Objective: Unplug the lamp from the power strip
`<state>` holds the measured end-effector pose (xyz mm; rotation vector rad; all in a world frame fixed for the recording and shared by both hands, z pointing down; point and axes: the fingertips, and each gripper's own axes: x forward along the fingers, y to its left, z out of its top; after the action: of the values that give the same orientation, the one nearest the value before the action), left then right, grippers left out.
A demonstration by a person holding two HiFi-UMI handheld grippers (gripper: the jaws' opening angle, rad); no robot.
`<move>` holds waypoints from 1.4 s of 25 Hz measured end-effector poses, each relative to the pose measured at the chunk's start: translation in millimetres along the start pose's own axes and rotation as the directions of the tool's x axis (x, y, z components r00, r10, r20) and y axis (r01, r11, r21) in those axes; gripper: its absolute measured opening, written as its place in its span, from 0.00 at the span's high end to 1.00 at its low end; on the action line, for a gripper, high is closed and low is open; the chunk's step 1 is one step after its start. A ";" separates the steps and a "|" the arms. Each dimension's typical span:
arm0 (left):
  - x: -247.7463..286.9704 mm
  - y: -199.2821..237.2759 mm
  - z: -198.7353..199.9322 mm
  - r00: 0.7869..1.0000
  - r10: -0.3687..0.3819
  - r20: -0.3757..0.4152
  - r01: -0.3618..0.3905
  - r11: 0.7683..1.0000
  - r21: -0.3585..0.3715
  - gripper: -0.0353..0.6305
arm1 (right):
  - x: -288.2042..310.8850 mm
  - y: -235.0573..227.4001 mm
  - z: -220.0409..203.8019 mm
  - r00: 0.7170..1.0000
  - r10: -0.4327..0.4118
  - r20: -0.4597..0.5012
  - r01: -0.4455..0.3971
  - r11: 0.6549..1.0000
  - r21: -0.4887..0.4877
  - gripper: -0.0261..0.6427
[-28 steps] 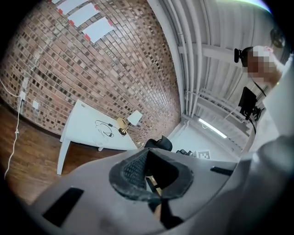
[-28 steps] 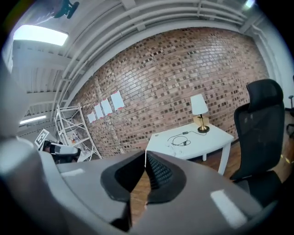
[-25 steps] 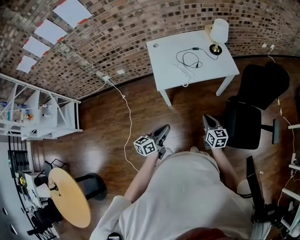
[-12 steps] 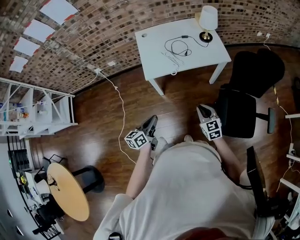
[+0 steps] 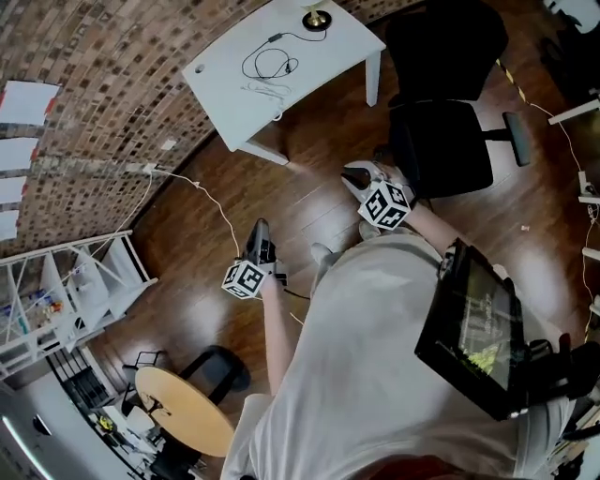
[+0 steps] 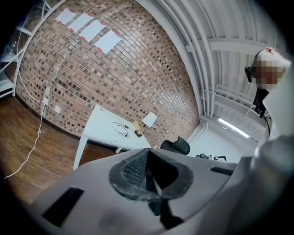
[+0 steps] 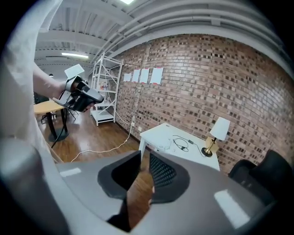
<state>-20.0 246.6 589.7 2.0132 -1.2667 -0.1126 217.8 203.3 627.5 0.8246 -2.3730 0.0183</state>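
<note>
The lamp [image 5: 316, 17] stands at the far corner of the white table [image 5: 225, 84], only its brass base in the head view. Its black cord [image 5: 267, 64] loops across the top to a white power strip [image 5: 267, 91]. Both grippers hang over the wooden floor, well short of the table. My left gripper [image 5: 260, 228] is shut, pads together with nothing between them [image 6: 148, 167]. My right gripper [image 5: 354, 173] has just been opening; bare floor shows in the gap between its pads [image 7: 143, 172]. The lamp [image 7: 219, 129] and table [image 7: 161, 133] lie far ahead of it.
A black office chair [image 5: 445, 94] stands right of the table, close to my right gripper. A white cable [image 5: 211, 202] runs from the brick wall across the floor. A white shelf unit [image 5: 66, 291] and a round wooden table [image 5: 187, 412] stand at the left.
The head view has swung, so the table sits further up and left. Both grippers have sunk a little. The right gripper has rolled and its marker cube has turned.
</note>
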 end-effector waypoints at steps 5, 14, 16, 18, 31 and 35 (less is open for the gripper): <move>7.9 -22.0 -16.4 0.999 -0.018 -0.037 0.019 1.000 0.024 0.94 | -13.7 -0.5 -13.8 1.000 -0.010 0.017 0.009 0.998 0.070 0.87; 15.0 -29.5 -36.8 0.995 0.011 -0.101 -0.002 0.997 0.082 0.94 | -30.9 -27.9 -47.9 0.995 -0.066 0.071 0.036 0.928 0.371 0.86; 11.0 -28.0 -40.3 0.994 0.019 -0.106 -0.011 0.997 0.081 0.94 | -38.9 -38.6 -55.0 0.994 -0.091 0.061 0.057 0.904 0.423 0.86; 4.9 -28.9 -42.8 0.993 0.028 -0.111 -0.020 0.997 0.070 0.94 | -47.9 -45.4 -62.3 0.994 -0.107 0.037 0.077 0.878 0.472 0.86; -27.5 -24.3 20.1 0.998 0.063 0.022 -0.064 0.997 0.045 0.94 | -185.5 -155.9 161.1 0.753 -0.381 0.537 0.054 0.848 0.527 0.75; -52.8 -51.8 96.1 0.982 0.060 0.181 -0.079 0.992 0.100 0.94 | -207.0 -149.1 205.3 0.713 -0.362 0.600 0.050 0.880 0.471 0.75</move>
<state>-50.3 249.8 472.3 2.0841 -1.4812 -0.1994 315.8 156.2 318.7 1.5351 -2.9909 0.1768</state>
